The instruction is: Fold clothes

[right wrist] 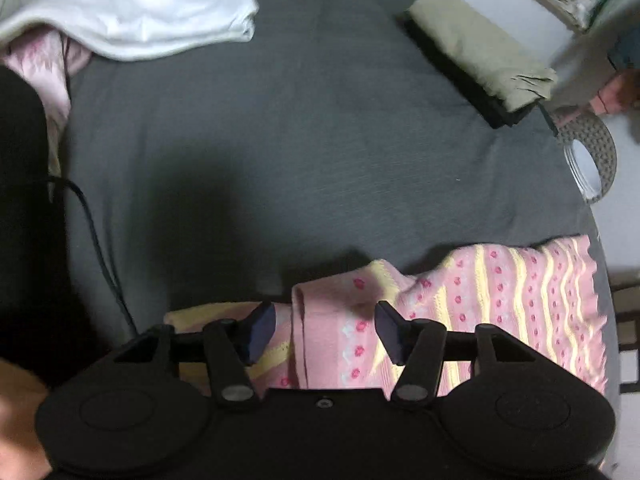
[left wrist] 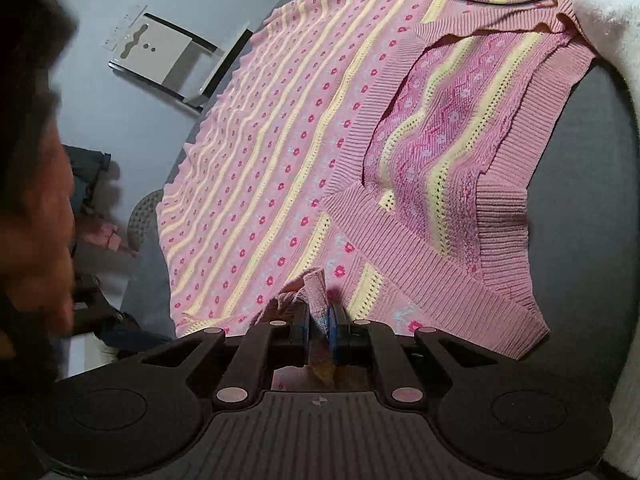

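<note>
The left gripper (left wrist: 320,320) is clamped on a bunched fold of the pink knit sweater (left wrist: 280,140), which lies spread flat across the dark grey bedsheet (right wrist: 300,120). The right gripper (right wrist: 326,330) hangs over the sweater's edge with its 2 fingers spread wide, grasping nothing. A white garment (right wrist: 160,20) and a folded olive cloth (right wrist: 480,52) lie well apart at the far side.

We record the left tongs (left wrist: 319,322) clamped tight, blue pads pinching a fold of knit at 12 o'clock. We note the right tongs (right wrist: 326,330) spread wide, pads gripping nothing.
</note>
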A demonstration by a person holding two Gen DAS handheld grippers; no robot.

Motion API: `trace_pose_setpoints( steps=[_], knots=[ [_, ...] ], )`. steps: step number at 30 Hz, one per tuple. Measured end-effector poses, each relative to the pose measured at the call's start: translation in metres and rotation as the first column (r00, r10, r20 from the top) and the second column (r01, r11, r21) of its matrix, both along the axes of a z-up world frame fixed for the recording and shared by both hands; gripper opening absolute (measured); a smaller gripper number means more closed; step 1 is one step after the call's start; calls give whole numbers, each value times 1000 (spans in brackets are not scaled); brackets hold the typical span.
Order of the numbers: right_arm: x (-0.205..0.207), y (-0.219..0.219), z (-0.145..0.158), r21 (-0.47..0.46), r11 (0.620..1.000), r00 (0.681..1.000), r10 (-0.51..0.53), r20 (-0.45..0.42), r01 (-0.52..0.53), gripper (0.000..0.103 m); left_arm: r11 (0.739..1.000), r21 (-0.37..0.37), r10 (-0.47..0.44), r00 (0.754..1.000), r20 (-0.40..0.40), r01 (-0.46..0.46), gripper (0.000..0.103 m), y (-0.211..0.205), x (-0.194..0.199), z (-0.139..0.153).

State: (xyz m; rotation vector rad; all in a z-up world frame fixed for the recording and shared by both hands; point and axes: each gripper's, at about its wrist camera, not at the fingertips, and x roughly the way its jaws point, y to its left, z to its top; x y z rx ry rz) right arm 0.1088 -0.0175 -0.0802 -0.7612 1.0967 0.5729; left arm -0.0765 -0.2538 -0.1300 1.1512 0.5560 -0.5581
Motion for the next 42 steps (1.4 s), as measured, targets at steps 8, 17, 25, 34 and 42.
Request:
trace_pose_setpoints(
  steps=[8,17,25,34,42],
  knots=[
    [10,-29,9,82,987,990,-141,4,140,8,999,-41,11,999,-32,-12,8,2,10,5],
    [34,-144,33,335,823,884,-459,-82,459,4,994,-105,-27,999,-45,22,8,0,0,12],
    [31,-185,28,551,629,827,-507,-244,548,41,995,-93,-31,999,-10,30,8,-1,-5,12],
    [39,-155,29,476,696,841,-486,-238,537,57,999,1,-45,990,132,45,60,15,-18,20],
    [58,-165,6,459,630,779,-529,-337,627,6,1000,27,13,1000,24,-13,91,30,18,11]
  ],
)
